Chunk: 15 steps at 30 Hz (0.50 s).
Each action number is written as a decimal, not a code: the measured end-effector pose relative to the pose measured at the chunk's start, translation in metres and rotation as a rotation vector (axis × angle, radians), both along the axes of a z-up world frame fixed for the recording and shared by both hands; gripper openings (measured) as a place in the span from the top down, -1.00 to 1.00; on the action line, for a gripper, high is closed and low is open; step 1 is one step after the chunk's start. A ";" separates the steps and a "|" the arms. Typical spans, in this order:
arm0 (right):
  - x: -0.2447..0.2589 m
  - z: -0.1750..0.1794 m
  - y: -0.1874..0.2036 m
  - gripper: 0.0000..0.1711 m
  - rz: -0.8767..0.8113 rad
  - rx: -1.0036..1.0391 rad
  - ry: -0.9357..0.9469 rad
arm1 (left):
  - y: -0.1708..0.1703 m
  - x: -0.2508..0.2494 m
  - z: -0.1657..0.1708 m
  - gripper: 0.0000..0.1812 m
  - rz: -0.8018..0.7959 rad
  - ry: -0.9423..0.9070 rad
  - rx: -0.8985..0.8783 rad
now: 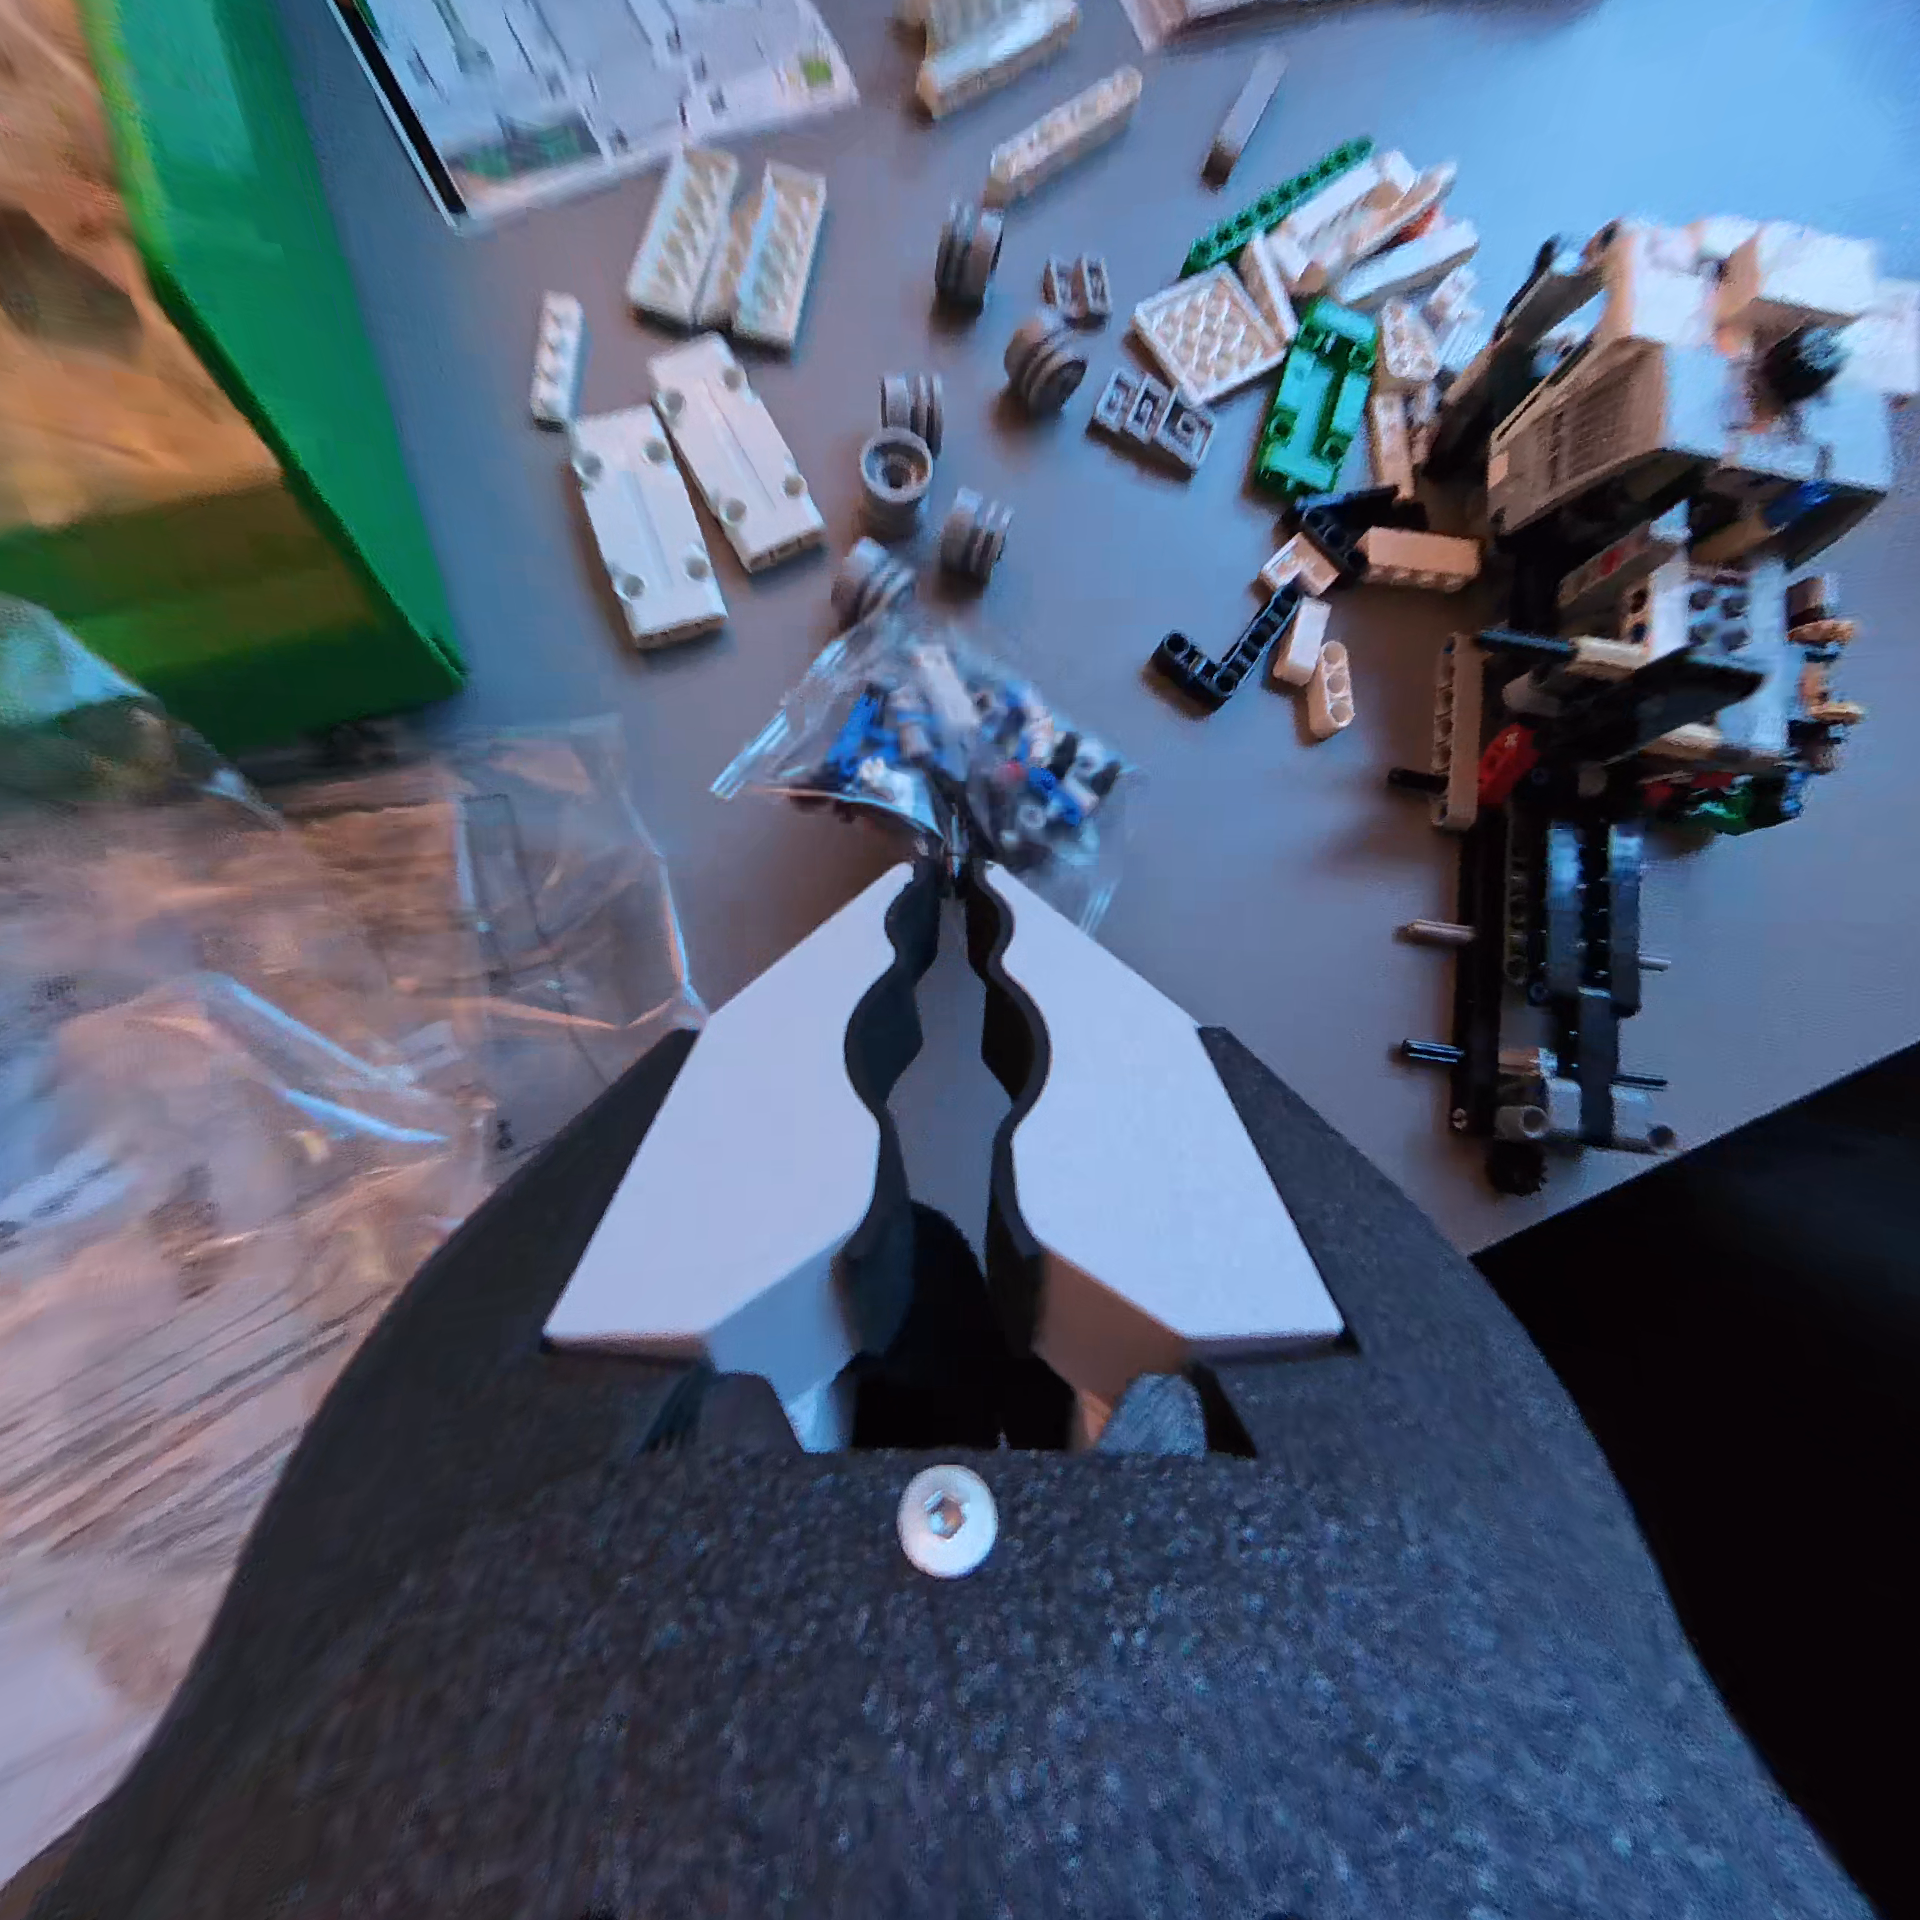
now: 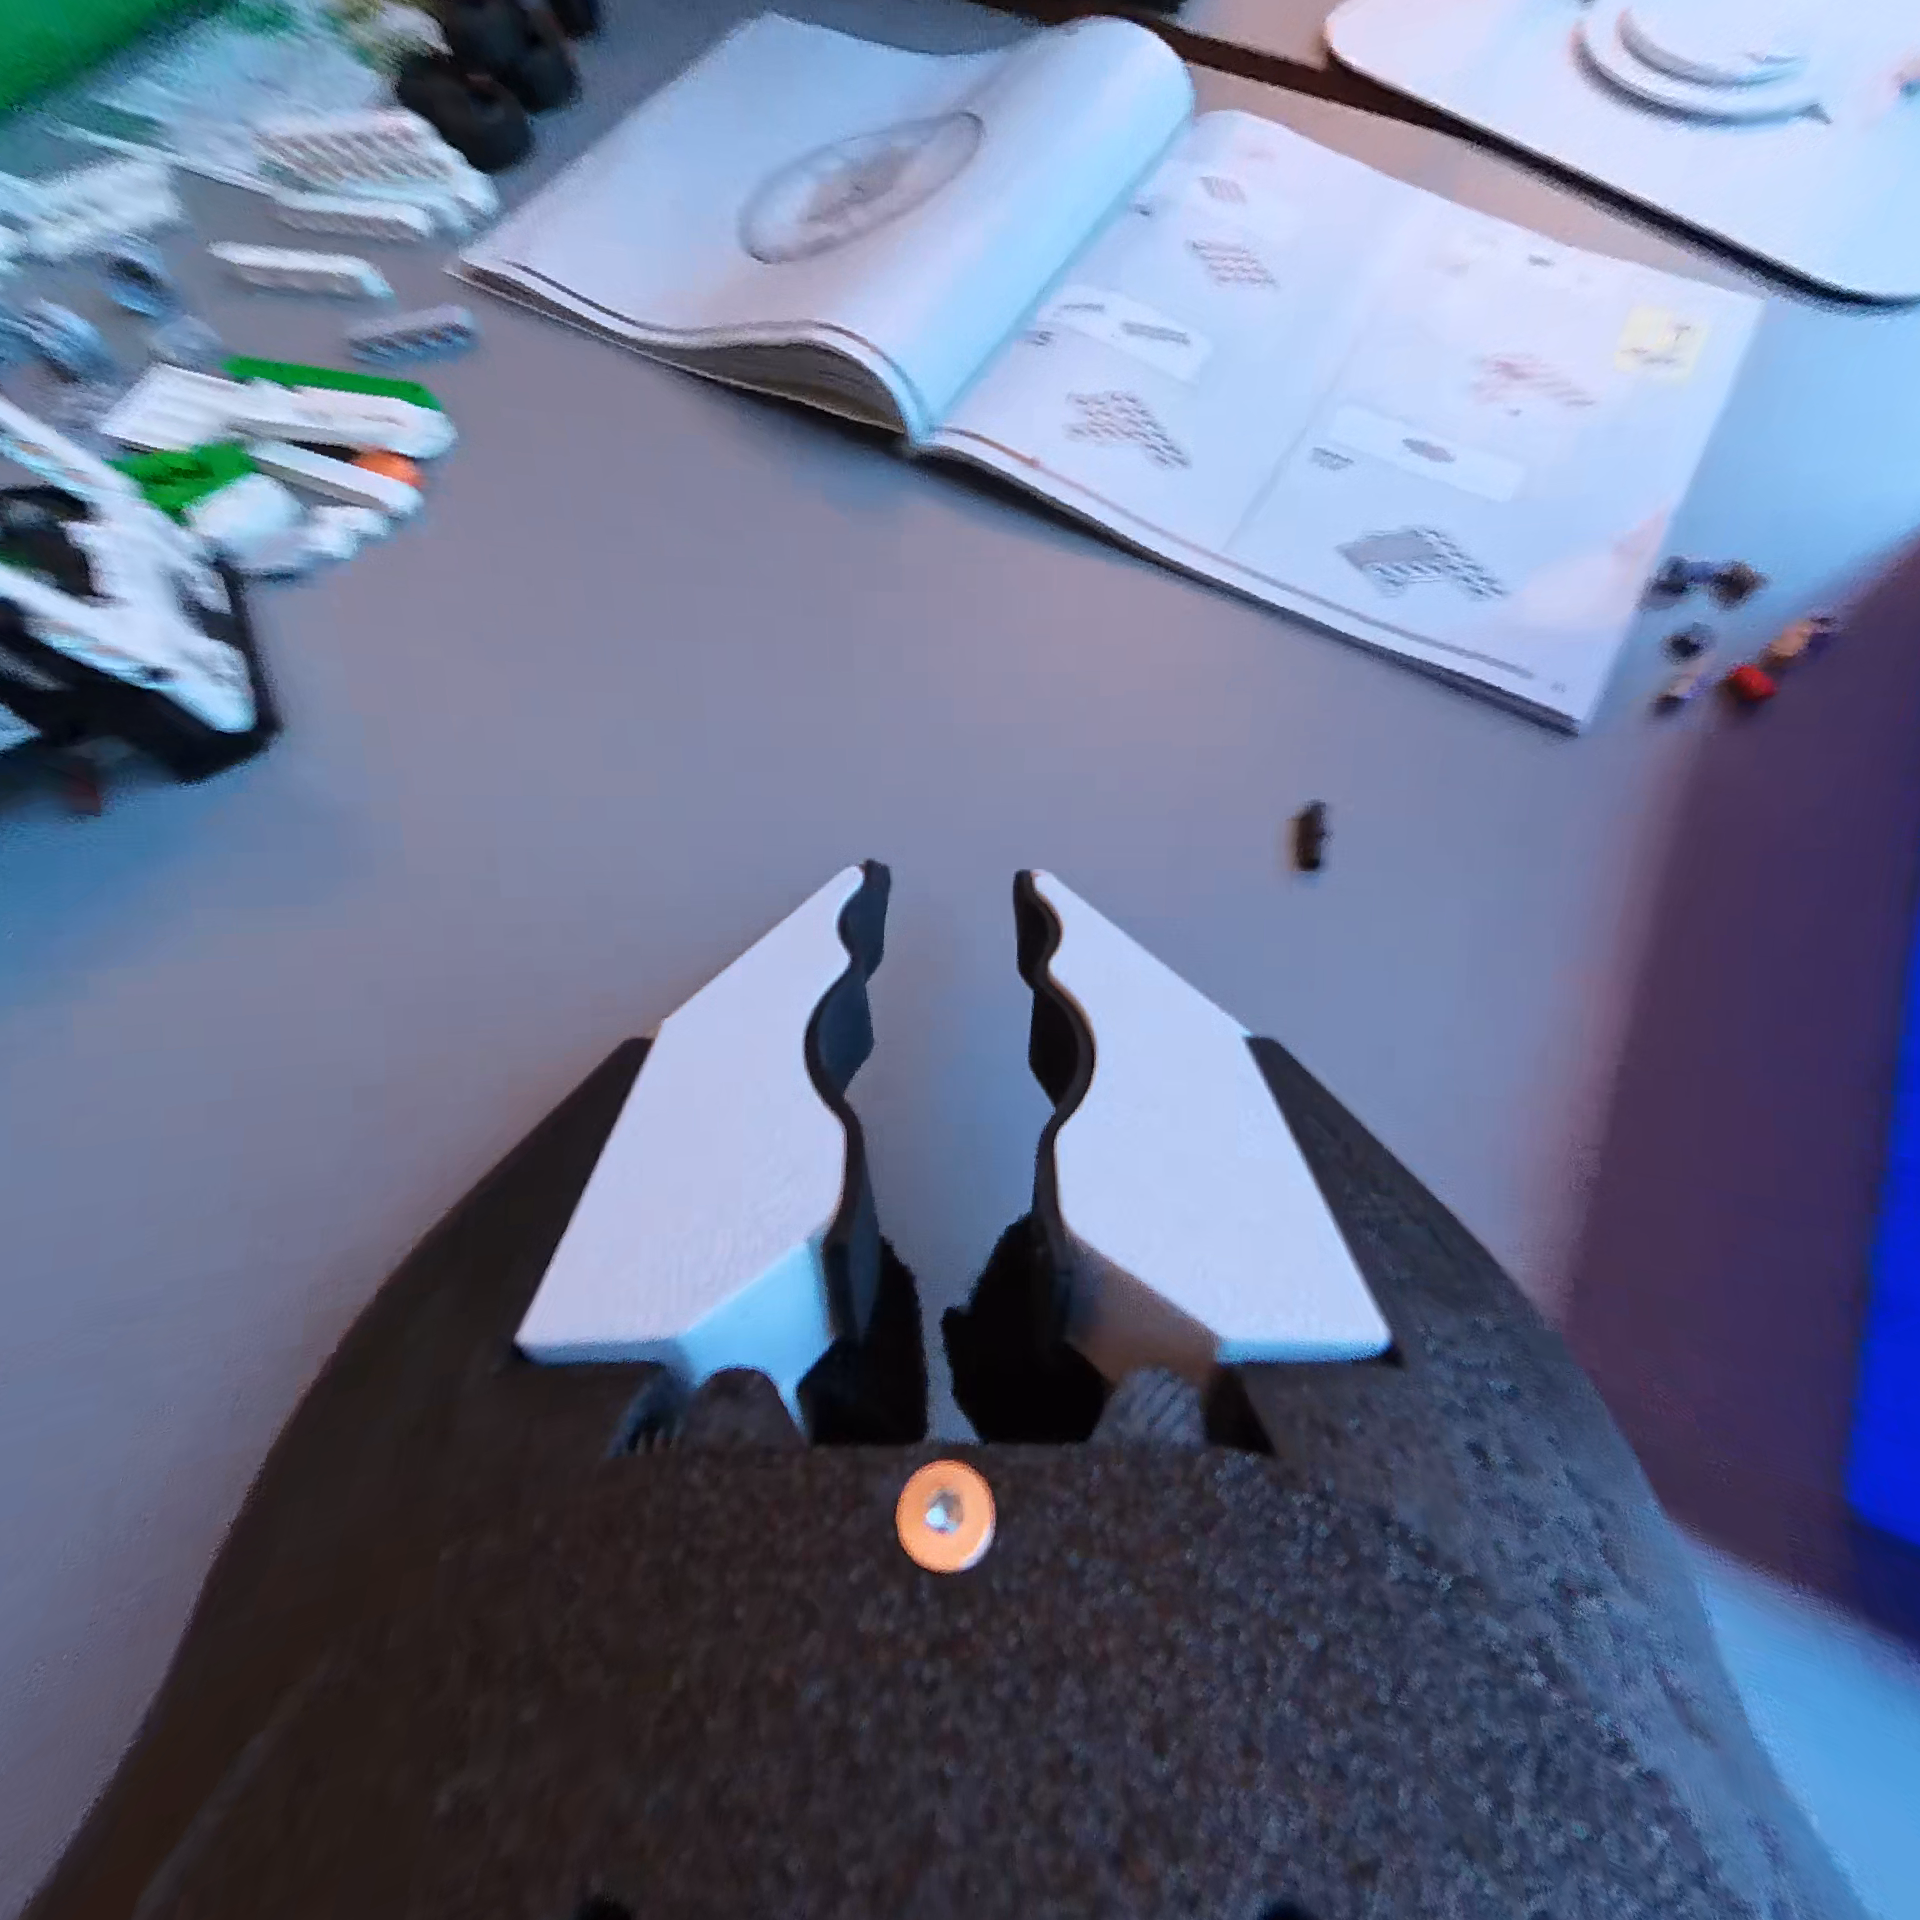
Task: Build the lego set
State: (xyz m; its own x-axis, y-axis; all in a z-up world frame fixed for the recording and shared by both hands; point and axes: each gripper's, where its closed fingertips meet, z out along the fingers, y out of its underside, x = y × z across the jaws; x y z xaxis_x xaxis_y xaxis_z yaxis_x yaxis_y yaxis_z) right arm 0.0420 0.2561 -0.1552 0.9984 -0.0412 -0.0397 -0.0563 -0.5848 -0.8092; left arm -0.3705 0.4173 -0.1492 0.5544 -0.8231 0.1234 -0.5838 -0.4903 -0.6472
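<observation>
No writing is legible on the open booklet [image 2: 1143, 343]. The left tool [image 1: 951, 878] is clamped on a clear bag of small parts [image 1: 935, 748] on the desk [image 1: 1247, 883], beside the half-built model [image 1: 1621, 644]. The right tool [image 2: 948, 883] hovers with its fingers apart, holding nothing.

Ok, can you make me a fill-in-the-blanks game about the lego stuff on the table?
1. The left gripper is pinching a small clear ____ of tiny pieces.
2. The right gripper is open and holds ____.
3. The booklet lies ____ on the table.
4. The big box at the left is ____ in colour.

Missing words: bag; nothing; open; green
</observation>
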 end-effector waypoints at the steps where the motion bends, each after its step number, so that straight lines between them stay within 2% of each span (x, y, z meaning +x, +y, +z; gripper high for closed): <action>1: -0.011 0.004 0.002 0.72 0.031 0.029 0.009 | 0.000 -0.001 0.011 0.97 -0.003 -0.009 0.029; 5: -0.087 0.029 0.021 0.66 0.287 0.154 0.045 | 0.000 -0.006 0.049 0.97 -0.017 -0.015 0.136; 8: -0.154 0.052 0.038 0.57 0.527 0.272 0.055 | -0.005 -0.008 0.060 0.97 -0.015 -0.027 0.159; 10: -0.175 0.054 0.049 0.48 0.619 0.261 0.026 | -0.011 -0.007 0.056 0.97 -0.018 -0.048 0.136; 13: -0.197 0.053 0.062 0.14 0.735 0.188 0.068 | -0.017 -0.008 0.039 0.97 -0.003 -0.063 0.084; 15: -0.204 0.047 0.069 0.06 0.764 0.134 0.062 | -0.018 -0.010 0.026 0.97 0.016 -0.070 0.048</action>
